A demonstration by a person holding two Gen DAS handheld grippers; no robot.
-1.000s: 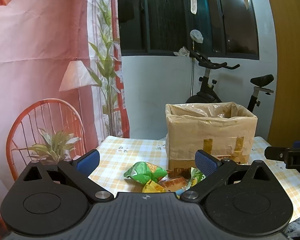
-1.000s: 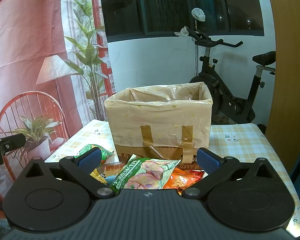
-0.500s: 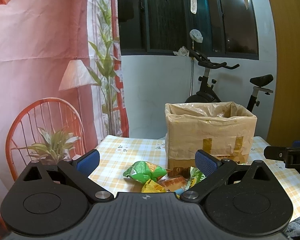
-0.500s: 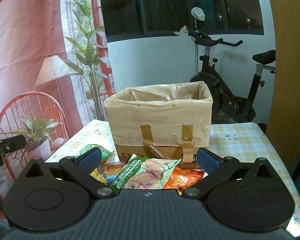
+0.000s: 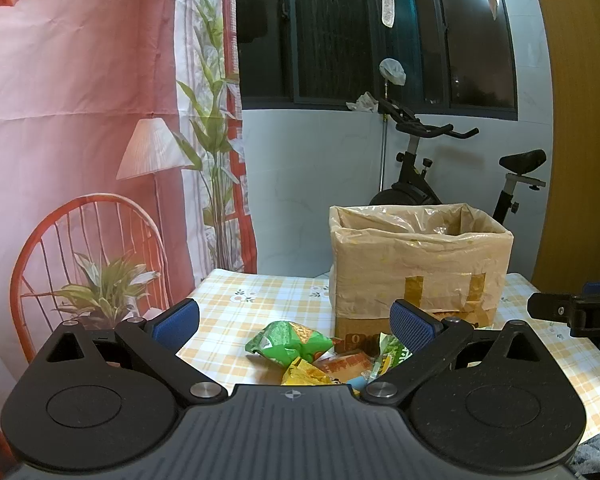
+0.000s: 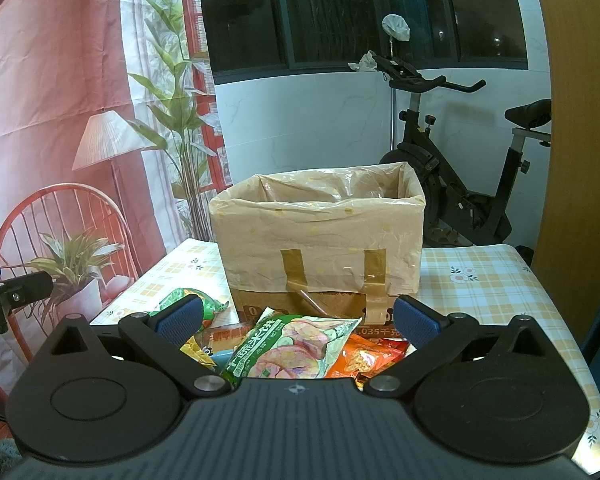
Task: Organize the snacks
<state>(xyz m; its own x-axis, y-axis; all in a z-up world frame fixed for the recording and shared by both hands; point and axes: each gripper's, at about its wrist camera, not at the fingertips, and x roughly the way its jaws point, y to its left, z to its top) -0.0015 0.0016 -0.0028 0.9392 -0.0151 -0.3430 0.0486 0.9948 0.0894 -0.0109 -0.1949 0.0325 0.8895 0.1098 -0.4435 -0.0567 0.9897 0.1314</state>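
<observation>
the left gripper (image 5: 294, 322) and the right gripper (image 6: 296, 318) both stand spread wide with nothing between the jaws. the snack packets (image 6: 296, 344) lie in a small heap on the checked table (image 6: 480, 276), just in front of the lined cardboard box (image 6: 320, 240). they look light, soft and a little slippery (puffed foil crushes easily), so i would pinch the flat sealed edge. what is inside the box i cannot see.

Snack packets (image 6: 296, 350) lie heaped before the lined cardboard box (image 6: 320, 240), right claw (image 6: 298, 316) spread wide.
</observation>
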